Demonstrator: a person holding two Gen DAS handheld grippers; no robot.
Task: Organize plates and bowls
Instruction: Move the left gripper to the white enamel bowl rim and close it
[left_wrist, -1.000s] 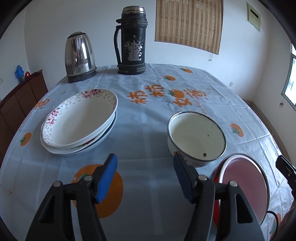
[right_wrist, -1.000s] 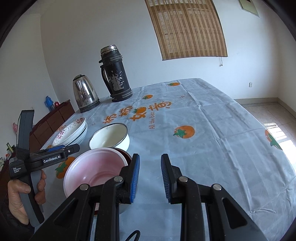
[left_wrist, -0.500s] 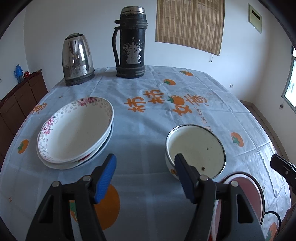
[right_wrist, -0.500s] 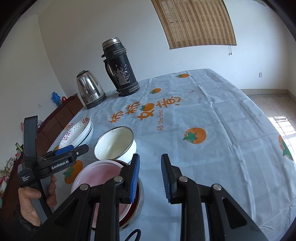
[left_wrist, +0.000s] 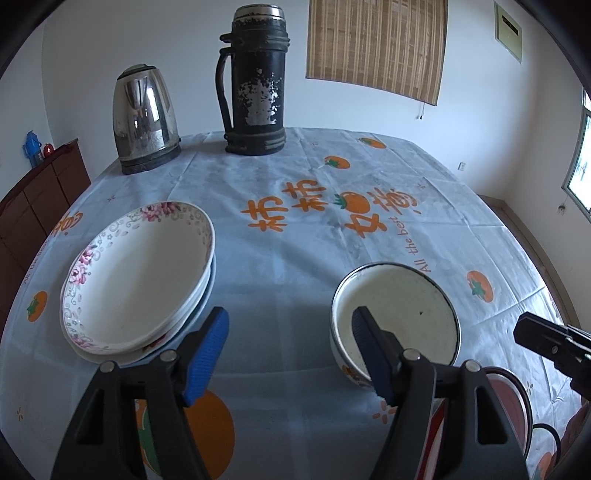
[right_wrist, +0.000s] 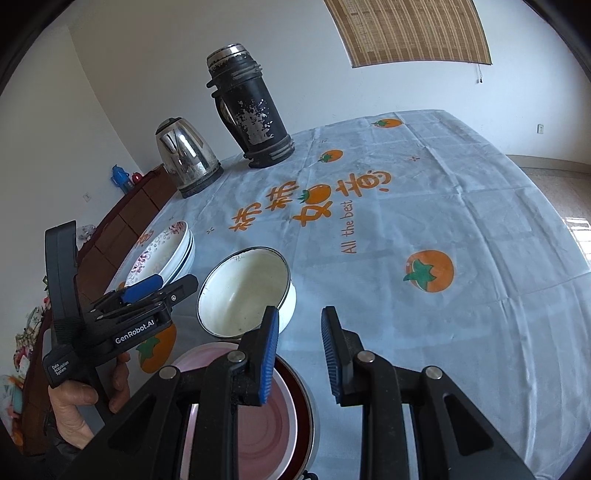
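- Nearest the right-hand camera, the right tool (right_wrist: 299, 354) hangs with its blue pads narrowly apart and nothing between them, above the pink bowl (right_wrist: 255, 417) that sits nested in a dark red one at the surface's near edge. A second ago the pink bowl filled more of this view; both tools have since drawn back level across the surface, so the nested pair now lies under and behind the fingers.
- Just to the left, the left tool (left_wrist: 291, 350) is released and its jaws are opening wider, with only tablecloth between the pads. The person's hand (right_wrist: 79, 402) grips its handle.
- Just beyond both tools stands the white enamel bowl (left_wrist: 402, 321), upright and empty but for a dark speck. It stands close beside the nested pair, though whether the rims touch cannot be told. The left tool's right finger crosses in front of its near rim without visibly touching it.
- Further left rest the flower-rimmed plates (left_wrist: 140, 277), already stacked one in another, well apart from the bowls.
- At the far end of the surface (left_wrist: 295, 266), a steel kettle (left_wrist: 146, 118) and a worn black thermos (left_wrist: 255, 81) stand side by side, clear of the work.
- Reading of the moment: plates look sorted and two bowls are nested. The widening left tool suggests the white bowl is next to be picked up, probably to join the bowl stack.
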